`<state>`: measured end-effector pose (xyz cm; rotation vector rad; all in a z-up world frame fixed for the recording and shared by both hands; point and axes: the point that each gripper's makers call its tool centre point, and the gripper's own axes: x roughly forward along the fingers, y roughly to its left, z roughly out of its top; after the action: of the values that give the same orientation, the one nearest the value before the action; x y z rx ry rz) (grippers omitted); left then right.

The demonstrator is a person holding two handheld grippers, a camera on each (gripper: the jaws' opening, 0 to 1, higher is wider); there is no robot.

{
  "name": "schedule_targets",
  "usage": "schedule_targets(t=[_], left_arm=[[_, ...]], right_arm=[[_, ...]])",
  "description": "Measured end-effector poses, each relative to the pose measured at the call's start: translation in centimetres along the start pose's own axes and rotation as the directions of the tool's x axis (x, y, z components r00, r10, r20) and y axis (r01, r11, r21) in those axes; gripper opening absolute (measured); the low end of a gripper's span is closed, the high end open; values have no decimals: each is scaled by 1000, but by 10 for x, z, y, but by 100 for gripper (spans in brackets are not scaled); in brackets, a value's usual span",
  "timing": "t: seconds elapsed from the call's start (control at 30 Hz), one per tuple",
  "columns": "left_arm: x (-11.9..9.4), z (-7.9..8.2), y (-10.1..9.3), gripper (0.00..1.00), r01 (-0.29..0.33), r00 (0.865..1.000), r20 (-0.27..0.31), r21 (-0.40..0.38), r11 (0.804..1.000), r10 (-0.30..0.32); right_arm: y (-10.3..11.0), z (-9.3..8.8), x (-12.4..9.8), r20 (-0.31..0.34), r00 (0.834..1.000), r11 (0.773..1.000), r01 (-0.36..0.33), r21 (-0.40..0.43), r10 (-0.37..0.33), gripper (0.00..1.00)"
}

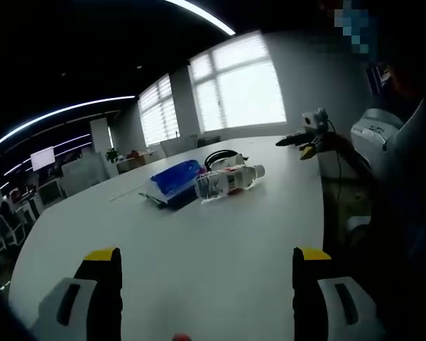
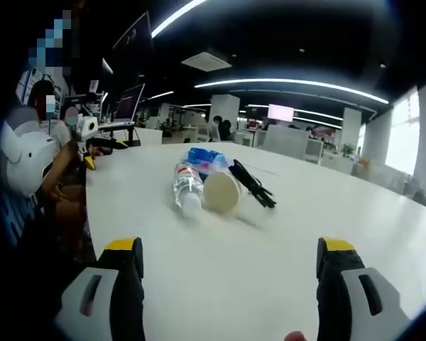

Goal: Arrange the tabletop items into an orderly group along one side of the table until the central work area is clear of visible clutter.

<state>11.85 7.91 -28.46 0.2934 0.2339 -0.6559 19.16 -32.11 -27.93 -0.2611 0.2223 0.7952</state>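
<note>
White table (image 1: 220,241) under both wide-open, empty grippers: left gripper (image 1: 206,264), right gripper (image 2: 229,256).

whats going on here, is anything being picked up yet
Not yet. A person holds both grippers open over the white table, gripping nothing. The left gripper and right gripper both face a small cluster: a water bottle lying on its side, a blue packet, a paper cup and a black cable.

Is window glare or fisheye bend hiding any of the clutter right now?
Left gripper view: windows blown out white, but the bottle and blue pack stay readable. Right gripper view: even ceiling light, bottle, cup and black cable clear; table edge bends.
</note>
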Motion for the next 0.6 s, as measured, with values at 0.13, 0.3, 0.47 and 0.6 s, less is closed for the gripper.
schedule_targets(t=[0.13, 0.3, 0.47, 0.6], left_arm=[[0, -1, 0, 100, -1, 1000, -2, 1, 1000, 1], [1, -2, -1, 100, 1, 1000, -3, 0, 1000, -1], [1, -2, -3, 100, 5, 1000, -4, 3, 1000, -5], [0, -3, -4, 100, 4, 1000, -7, 4, 1000, -4]], right_arm=[[2, 0, 1, 1, 1000, 1000, -6, 0, 6, 98], [5, 1, 3, 4, 1000, 1000, -22, 2, 22, 95], [6, 1, 5, 4, 1000, 1000, -25, 0, 25, 95], [8, 2, 6, 7, 1000, 1000, -29, 0, 29, 94]])
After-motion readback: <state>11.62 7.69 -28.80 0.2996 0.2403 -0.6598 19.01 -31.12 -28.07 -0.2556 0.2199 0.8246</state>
